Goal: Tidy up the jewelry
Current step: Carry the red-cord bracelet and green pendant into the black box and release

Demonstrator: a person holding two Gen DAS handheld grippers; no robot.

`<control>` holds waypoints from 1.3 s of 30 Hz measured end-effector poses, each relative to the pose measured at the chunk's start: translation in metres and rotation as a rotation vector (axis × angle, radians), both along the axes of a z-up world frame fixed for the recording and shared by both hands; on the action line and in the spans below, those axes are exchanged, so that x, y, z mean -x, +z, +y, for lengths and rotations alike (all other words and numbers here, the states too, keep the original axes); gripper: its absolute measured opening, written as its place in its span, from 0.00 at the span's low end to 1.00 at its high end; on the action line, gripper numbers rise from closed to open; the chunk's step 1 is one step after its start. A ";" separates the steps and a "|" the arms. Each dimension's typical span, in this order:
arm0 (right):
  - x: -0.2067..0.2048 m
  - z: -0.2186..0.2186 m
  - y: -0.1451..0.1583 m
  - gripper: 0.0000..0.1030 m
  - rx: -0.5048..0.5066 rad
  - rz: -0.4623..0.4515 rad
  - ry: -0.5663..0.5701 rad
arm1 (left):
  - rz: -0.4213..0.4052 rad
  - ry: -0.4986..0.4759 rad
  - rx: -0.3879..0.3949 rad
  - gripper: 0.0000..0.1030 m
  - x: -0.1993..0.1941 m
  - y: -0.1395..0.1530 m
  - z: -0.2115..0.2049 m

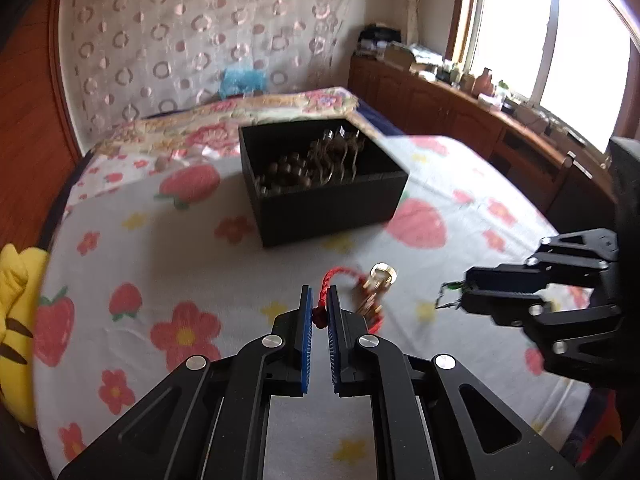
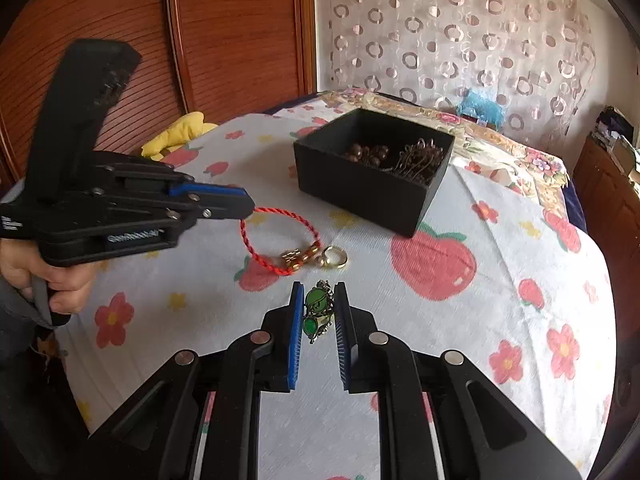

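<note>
Left gripper (image 1: 319, 312) pinches red cord bracelet (image 2: 276, 236); right gripper (image 2: 319, 306) clamps green pendant (image 2: 317, 312) (black box (image 2: 360, 188) beyond)

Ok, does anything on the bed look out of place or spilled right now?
Nothing is spilled or damaged. The only stray is a gold ring lying loose on the sheet beside the red cord bracelet, outside the black box. The left gripper pinches the bracelet's cord; the right gripper holds a green pendant piece.
</note>
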State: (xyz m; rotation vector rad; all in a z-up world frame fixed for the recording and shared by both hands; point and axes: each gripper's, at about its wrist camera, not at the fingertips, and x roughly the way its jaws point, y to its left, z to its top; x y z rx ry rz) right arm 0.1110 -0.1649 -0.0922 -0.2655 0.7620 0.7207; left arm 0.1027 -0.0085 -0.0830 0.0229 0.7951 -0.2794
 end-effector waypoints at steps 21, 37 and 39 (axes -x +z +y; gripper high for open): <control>-0.072 0.006 0.054 0.16 -0.047 -0.090 -0.012 | -0.143 -0.032 0.042 0.06 -0.027 0.066 -0.001; -0.142 0.014 0.042 0.25 -0.110 -0.037 -0.045 | -0.148 -0.027 0.061 0.06 -0.084 0.072 0.009; -0.143 0.010 0.040 0.32 -0.118 -0.038 -0.053 | -0.140 -0.030 0.060 0.06 -0.091 0.068 0.008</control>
